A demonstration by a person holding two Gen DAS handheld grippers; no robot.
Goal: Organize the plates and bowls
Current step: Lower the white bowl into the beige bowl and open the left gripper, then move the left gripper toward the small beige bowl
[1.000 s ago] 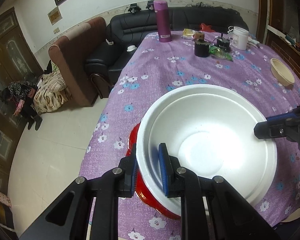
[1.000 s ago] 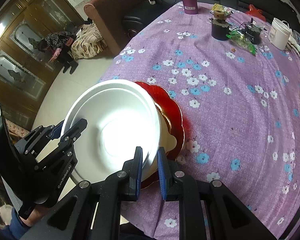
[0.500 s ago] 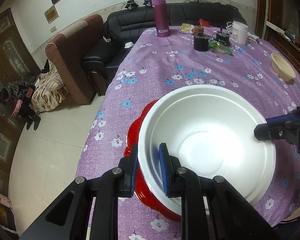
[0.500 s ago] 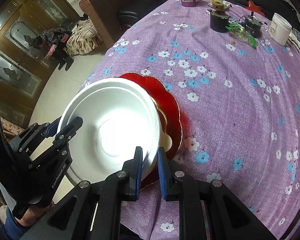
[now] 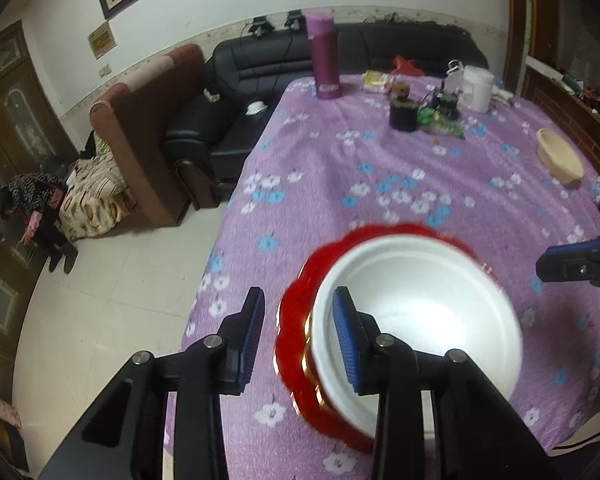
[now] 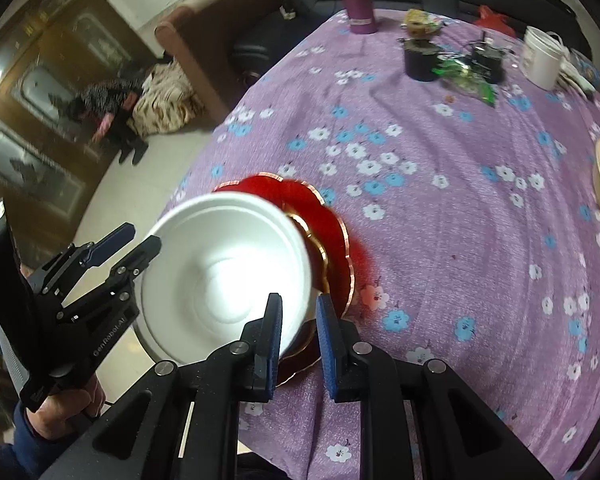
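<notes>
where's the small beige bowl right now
The beige bowl sits alone on the purple tablecloth near the table's right edge in both wrist views, well beyond the white bowl and red plate.

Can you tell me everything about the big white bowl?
The white bowl is round, wide and deep, plain white inside with faint rings near its bottom, and empty. It looks smooth and shiny, maybe plastic or ceramic. It sits upright on a red plate with a wavy gold edge, near the corner of the purple flowered table. The left claw and the right claw are both open, each with its fingers on either side of the rim, not squeezing it.
</notes>
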